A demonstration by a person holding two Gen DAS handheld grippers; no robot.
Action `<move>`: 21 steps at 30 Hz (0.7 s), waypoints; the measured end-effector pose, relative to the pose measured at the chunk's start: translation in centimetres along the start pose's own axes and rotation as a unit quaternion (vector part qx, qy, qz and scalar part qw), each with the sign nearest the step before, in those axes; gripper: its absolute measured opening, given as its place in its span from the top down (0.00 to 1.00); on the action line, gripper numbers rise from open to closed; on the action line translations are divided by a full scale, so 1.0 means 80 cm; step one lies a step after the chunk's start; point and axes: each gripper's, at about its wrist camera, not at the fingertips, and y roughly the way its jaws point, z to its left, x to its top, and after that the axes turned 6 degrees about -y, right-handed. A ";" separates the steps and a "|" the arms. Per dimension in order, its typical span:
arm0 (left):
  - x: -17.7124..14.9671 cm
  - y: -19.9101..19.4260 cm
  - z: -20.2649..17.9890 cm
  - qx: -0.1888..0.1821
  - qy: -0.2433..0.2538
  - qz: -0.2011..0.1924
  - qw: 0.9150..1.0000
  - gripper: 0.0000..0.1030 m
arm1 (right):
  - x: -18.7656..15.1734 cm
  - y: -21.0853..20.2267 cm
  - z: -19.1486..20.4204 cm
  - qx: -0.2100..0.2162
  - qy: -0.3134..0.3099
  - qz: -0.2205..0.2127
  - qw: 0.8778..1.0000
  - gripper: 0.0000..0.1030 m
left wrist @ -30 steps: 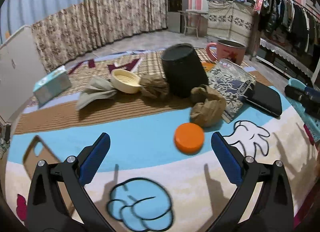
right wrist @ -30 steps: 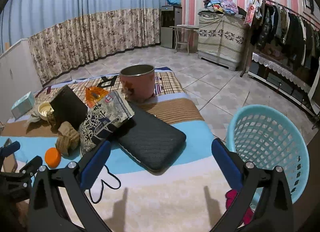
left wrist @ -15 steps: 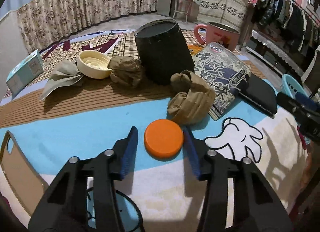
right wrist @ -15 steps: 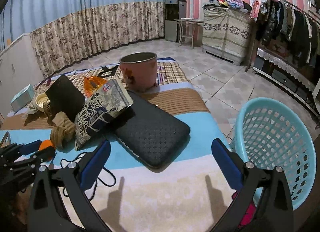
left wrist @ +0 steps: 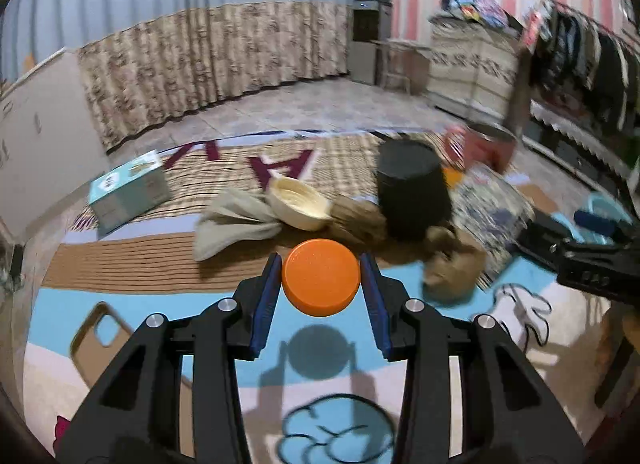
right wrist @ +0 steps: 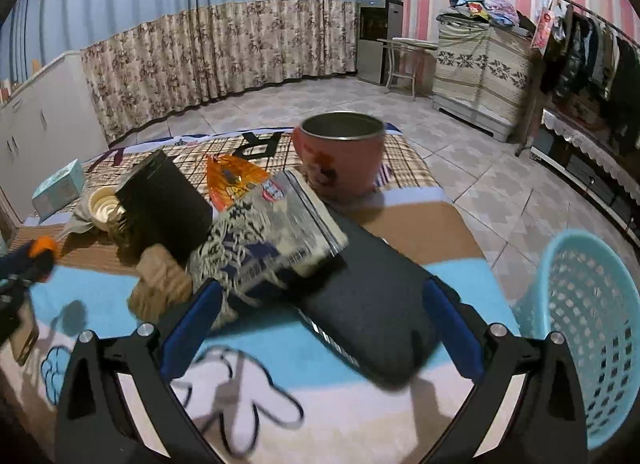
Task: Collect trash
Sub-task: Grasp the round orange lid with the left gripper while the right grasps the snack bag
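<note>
The mat (right wrist: 404,223) with cartoon gloves carries everything. Just beside its right edge stands the turquoise basket (right wrist: 576,328), I think as the place for trash. Near the far right corner is the pink mug (right wrist: 340,155), then the black pouch (right wrist: 372,304), with the printed snack bag (right wrist: 272,240) leaning on it; its writing is too blurred to read. Large letters at the mat's far edge look like "R" and "A". The right gripper (right wrist: 322,318) is wide open and holds nothing. The left gripper (left wrist: 321,278) is closed on the orange lid (left wrist: 321,278), lifted above its shadow, probably for carrying to the basket.
</note>
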 end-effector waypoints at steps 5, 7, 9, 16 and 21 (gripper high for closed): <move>0.009 0.000 0.034 0.017 -0.031 -0.003 0.999 0.62 | 0.020 0.034 -0.002 0.001 0.015 0.011 1.000 0.09; 0.012 0.003 0.042 0.016 -0.042 -0.001 0.999 0.62 | 0.024 0.048 0.000 0.002 0.014 0.020 1.000 0.16; 0.013 0.004 0.050 0.019 -0.049 -0.001 0.999 0.62 | 0.022 0.059 0.002 0.007 0.013 0.031 0.999 0.29; 0.012 0.012 0.057 0.024 -0.060 0.003 0.998 0.62 | 0.022 0.057 0.008 0.011 -0.017 0.026 0.999 0.65; 0.006 0.012 0.047 0.029 -0.045 0.001 0.999 0.62 | 0.019 0.045 0.003 0.014 -0.012 0.010 1.000 0.84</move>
